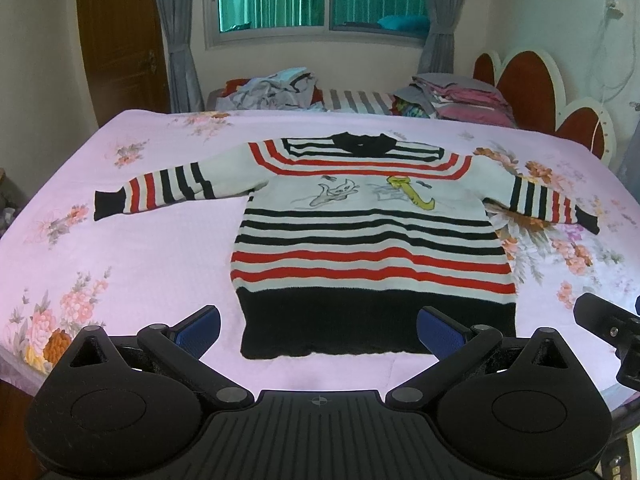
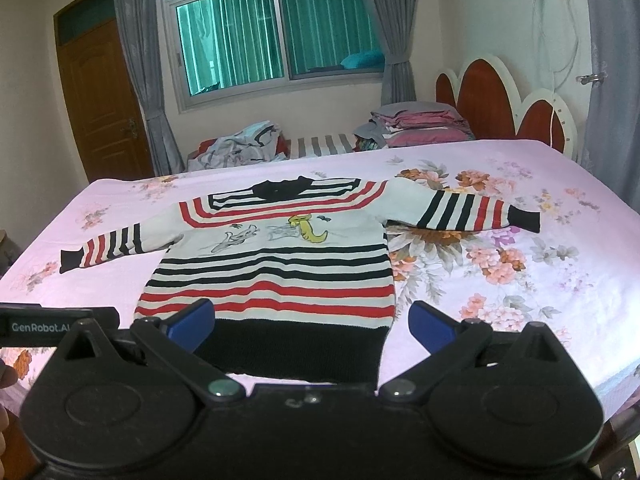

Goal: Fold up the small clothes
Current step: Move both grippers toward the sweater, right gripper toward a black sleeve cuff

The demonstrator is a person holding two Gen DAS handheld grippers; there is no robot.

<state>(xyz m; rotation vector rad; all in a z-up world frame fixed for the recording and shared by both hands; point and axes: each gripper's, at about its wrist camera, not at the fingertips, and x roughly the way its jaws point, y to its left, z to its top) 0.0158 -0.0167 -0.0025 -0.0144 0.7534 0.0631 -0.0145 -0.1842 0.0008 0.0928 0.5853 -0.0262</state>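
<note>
item: striped sweater (image 1: 372,236), knit, white body with black and red bands, deep black hem, cartoon print on the chest. location: laid flat, front up, on the bed (image 1: 132,248) over a pink floral sheet; collar toward the far side, hem at the near edge, both sleeves spread out sideways. unfolded.

left claw (image 1: 318,330): released, blue pads wide apart, holding nothing; hangs at the near edge in front of the hem's left part, not touching the knit as far as can be seen.

right claw (image 2: 312,322): released, likewise empty; hangs in front of the hem's right part, its left pad showing in front of the lower stripes, contact not clear.

other stock: loose heap of clothes (image 1: 276,88) and a stack of folded bedding (image 1: 464,96) at the far side, well apart from the sweater.

hazards, judged:
- thick knit: a pinch at the hem may catch only the top layer, so front and back part and the fold goes crooked.
- uneven lift by the two claws would skew the fold line.
- outspread sleeves may drag and bunch if the body is folded first.
- sheet may be nipped along with the hem and pulled up.
- hem lies close to the bed's edge; a tug toward the person could slide the garment off.
</note>
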